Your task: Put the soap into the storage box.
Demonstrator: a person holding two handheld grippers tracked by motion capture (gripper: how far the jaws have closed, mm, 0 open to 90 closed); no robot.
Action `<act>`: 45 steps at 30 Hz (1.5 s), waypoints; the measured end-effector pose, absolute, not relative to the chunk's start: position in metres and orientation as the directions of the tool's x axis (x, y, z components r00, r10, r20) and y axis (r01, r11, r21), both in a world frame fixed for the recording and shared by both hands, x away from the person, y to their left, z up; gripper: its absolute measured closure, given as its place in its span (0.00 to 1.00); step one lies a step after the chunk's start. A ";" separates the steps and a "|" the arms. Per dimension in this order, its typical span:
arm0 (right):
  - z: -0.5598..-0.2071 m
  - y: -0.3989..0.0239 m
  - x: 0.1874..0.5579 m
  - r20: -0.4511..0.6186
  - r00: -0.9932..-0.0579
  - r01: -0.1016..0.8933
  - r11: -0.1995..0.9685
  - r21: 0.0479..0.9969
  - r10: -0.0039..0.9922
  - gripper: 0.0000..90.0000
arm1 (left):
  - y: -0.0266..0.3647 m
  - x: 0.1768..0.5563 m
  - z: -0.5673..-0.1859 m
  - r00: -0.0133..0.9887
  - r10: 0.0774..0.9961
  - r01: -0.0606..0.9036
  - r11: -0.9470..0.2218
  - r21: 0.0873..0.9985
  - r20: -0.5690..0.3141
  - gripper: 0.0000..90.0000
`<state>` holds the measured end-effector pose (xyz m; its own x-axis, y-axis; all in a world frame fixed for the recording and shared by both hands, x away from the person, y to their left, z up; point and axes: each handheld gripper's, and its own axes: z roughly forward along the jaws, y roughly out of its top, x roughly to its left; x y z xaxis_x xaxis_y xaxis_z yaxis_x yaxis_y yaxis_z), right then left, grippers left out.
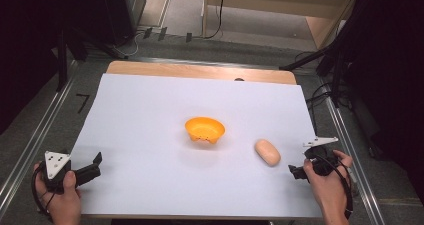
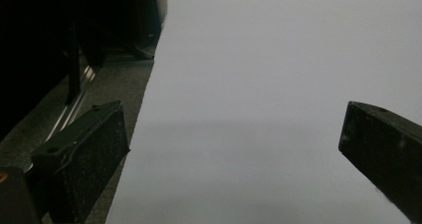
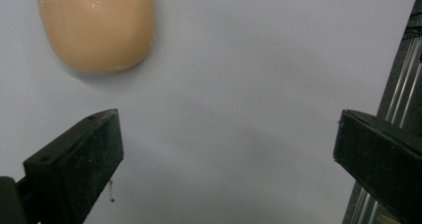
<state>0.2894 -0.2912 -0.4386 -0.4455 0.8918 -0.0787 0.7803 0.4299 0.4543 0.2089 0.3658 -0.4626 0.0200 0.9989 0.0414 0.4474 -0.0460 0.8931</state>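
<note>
High view: a table [image 1: 150,135] covered by a white sheet. Near the middle, an orange bowl [image 1: 204,129], standing upright. To the right of the bowl and a little nearer, apart from it, a tan oval bread roll [image 1: 267,152] lying on the sheet. At the near left corner, the left gripper [image 1: 95,166] in a hand [image 1: 64,197], jaws apart, nothing between them. At the near right edge, the right gripper [image 1: 296,171] in the other hand [image 1: 327,185], near the roll but not touching it.

Left gripper view: two black jaws wide apart over bare white sheet; the left jaw at the sheet edge, with dark floor beyond.

Right gripper view: jaws wide apart, holding nothing. Bread roll at far left, beyond the left jaw, not between the jaws. A metal rail [image 3: 398,104] along the right.
</note>
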 end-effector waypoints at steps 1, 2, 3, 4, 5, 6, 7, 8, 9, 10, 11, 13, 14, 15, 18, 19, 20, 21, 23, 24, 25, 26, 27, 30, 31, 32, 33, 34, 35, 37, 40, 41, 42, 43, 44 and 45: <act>-0.438 -0.289 0.291 -0.083 -0.454 0.779 0.440 0.447 0.887 0.00 | 0.366 0.209 -0.463 0.021 0.999 0.448 -0.047 0.893 0.042 0.00; -0.438 -0.289 0.291 -0.083 -0.454 0.779 0.440 0.447 0.887 0.00 | 0.366 0.209 -0.463 0.021 0.999 0.448 -0.047 0.893 0.042 0.00; -0.436 -0.284 0.295 -0.086 -0.464 0.783 0.454 0.425 0.881 0.00 | 0.366 0.209 -0.463 0.021 0.999 0.448 -0.047 0.893 0.042 0.00; -0.436 -0.284 0.295 -0.086 -0.464 0.783 0.454 0.425 0.881 0.00 | 0.366 0.209 -0.463 0.021 0.999 0.449 -0.047 0.892 0.043 0.00; -0.436 -0.282 0.297 -0.084 -0.470 0.784 0.459 0.418 0.879 0.00 | 0.365 0.209 -0.463 0.020 0.999 0.447 -0.049 0.893 0.044 0.00; -0.436 -0.280 0.298 -0.081 -0.471 0.787 0.460 0.412 0.878 0.00 | 0.365 0.209 -0.463 0.021 0.999 0.447 -0.050 0.893 0.045 0.00; -0.437 -0.275 0.301 -0.073 -0.476 0.793 0.464 0.395 0.876 0.00 | 0.365 0.209 -0.463 0.020 0.999 0.448 -0.051 0.893 0.047 0.00; -0.437 -0.275 0.301 -0.073 -0.476 0.793 0.464 0.395 0.876 0.00 | 0.365 0.209 -0.463 0.021 0.999 0.447 -0.050 0.893 0.045 0.00; -0.437 -0.274 0.303 -0.070 -0.482 0.792 0.468 0.392 0.874 0.00 | 0.365 0.209 -0.463 0.021 0.999 0.447 -0.049 0.893 0.045 0.00; -0.437 -0.272 0.304 -0.066 -0.482 0.796 0.468 0.384 0.873 0.00 | 0.365 0.209 -0.463 0.021 0.999 0.447 -0.049 0.893 0.044 0.00; -0.437 -0.270 0.305 -0.064 -0.483 0.797 0.469 0.380 0.873 0.00 | 0.365 0.209 -0.463 0.022 0.999 0.448 -0.050 0.893 0.045 0.00; -0.437 -0.266 0.309 -0.060 -0.493 0.795 0.477 0.375 0.868 0.00 | 0.365 0.209 -0.463 0.021 0.999 0.448 -0.051 0.893 0.047 0.00; -0.437 -0.266 0.309 -0.060 -0.493 0.795 0.477 0.375 0.868 0.00 | 0.365 0.209 -0.463 0.022 0.999 0.448 -0.053 0.892 0.048 0.00; -0.436 -0.263 0.311 -0.059 -0.495 0.796 0.480 0.370 0.867 0.00 | 0.365 0.209 -0.463 0.021 0.999 0.447 -0.052 0.893 0.047 0.00; -0.436 -0.259 0.313 -0.053 -0.500 0.795 0.483 0.366 0.864 0.00 | 0.365 0.209 -0.463 0.022 0.999 0.447 -0.050 0.893 0.044 0.00; -0.435 -0.258 0.314 -0.054 -0.504 0.794 0.487 0.363 0.862 0.00 | 0.365 0.209 -0.463 0.022 0.999 0.447 -0.049 0.893 0.044 0.00; -0.435 -0.254 0.316 -0.051 -0.508 0.794 0.490 0.359 0.860 0.00 | 0.365 0.209 -0.463 0.022 0.999 0.447 -0.049 0.893 0.044 0.00; -0.435 -0.254 0.316 -0.051 -0.508 0.794 0.490 0.359 0.860 0.00 | 0.365 0.209 -0.463 0.022 0.999 0.447 -0.049 0.893 0.044 0.00; -0.433 -0.249 0.320 -0.053 -0.510 0.793 0.493 0.358 0.858 0.00 | 0.365 0.209 -0.463 0.022 0.999 0.447 -0.049 0.893 0.044 0.00; -0.433 -0.249 0.320 -0.053 -0.510 0.793 0.493 0.358 0.858 0.00 | 0.365 0.209 -0.463 0.023 0.999 0.447 -0.050 0.893 0.044 0.00; -0.433 -0.247 0.321 -0.045 -0.509 0.794 0.489 0.362 0.859 0.00 | 0.365 0.209 -0.463 0.023 0.999 0.447 -0.049 0.893 0.044 0.00; -0.433 -0.245 0.323 -0.044 -0.509 0.795 0.489 0.359 0.860 0.00 | 0.365 0.209 -0.463 0.023 0.999 0.446 -0.049 0.893 0.044 0.00; -0.433 -0.244 0.324 -0.038 -0.510 0.794 0.488 0.363 0.859 0.00 | 0.365 0.209 -0.463 0.023 0.999 0.447 -0.050 0.893 0.044 0.00; -0.433 -0.238 0.328 -0.030 -0.514 0.798 0.490 0.352 0.858 0.00 | 0.365 0.209 -0.463 0.024 0.999 0.448 -0.050 0.893 0.043 0.00; -0.433 -0.235 0.329 -0.025 -0.516 0.797 0.490 0.353 0.856 0.00 | 0.365 0.209 -0.463 0.024 0.999 0.448 -0.050 0.893 0.044 0.00; -0.434 -0.232 0.331 -0.016 -0.518 0.798 0.489 0.352 0.855 0.00 | 0.366 0.209 -0.463 0.024 0.999 0.448 -0.049 0.893 0.042 0.00; -0.434 -0.232 0.331 -0.016 -0.518 0.798 0.489 0.352 0.855 0.00 | 0.366 0.209 -0.463 0.024 0.999 0.448 -0.049 0.893 0.042 0.00; -0.434 -0.230 0.332 -0.017 -0.524 0.796 0.496 0.346 0.852 0.00 | 0.366 0.209 -0.463 0.025 0.999 0.449 -0.048 0.892 0.041 0.00; -0.435 -0.226 0.334 -0.012 -0.526 0.798 0.498 0.340 0.851 0.00 | 0.366 0.209 -0.463 0.026 0.999 0.449 -0.049 0.892 0.041 0.00; -0.436 -0.223 0.336 -0.009 -0.520 0.803 0.493 0.335 0.854 0.00 | 0.366 0.209 -0.463 0.027 0.999 0.449 -0.050 0.892 0.042 0.00; -0.438 -0.220 0.340 0.002 -0.519 0.807 0.490 0.329 0.855 0.00 | 0.366 0.209 -0.463 0.029 0.999 0.450 -0.049 0.892 0.041 0.00; -0.439 -0.220 0.341 0.001 -0.526 0.803 0.496 0.330 0.851 0.00 | 0.366 0.209 -0.463 0.028 0.999 0.450 -0.050 0.892 0.041 0.00; -0.439 -0.220 0.341 0.001 -0.526 0.803 0.496 0.330 0.851 0.00 | 0.366 0.209 -0.463 0.029 0.999 0.450 -0.050 0.892 0.041 0.00; -0.439 -0.218 0.342 0.003 -0.519 0.809 0.490 0.324 0.855 0.01 | 0.366 0.209 -0.463 0.031 0.999 0.450 -0.053 0.891 0.044 0.00; -0.440 -0.217 0.343 0.009 -0.517 0.811 0.486 0.327 0.856 0.03 | 0.366 0.209 -0.463 0.031 0.999 0.450 -0.053 0.891 0.044 0.00; -0.441 -0.216 0.344 0.006 -0.516 0.812 0.487 0.320 0.857 0.04 | 0.366 0.209 -0.463 0.031 0.999 0.450 -0.052 0.892 0.043 0.00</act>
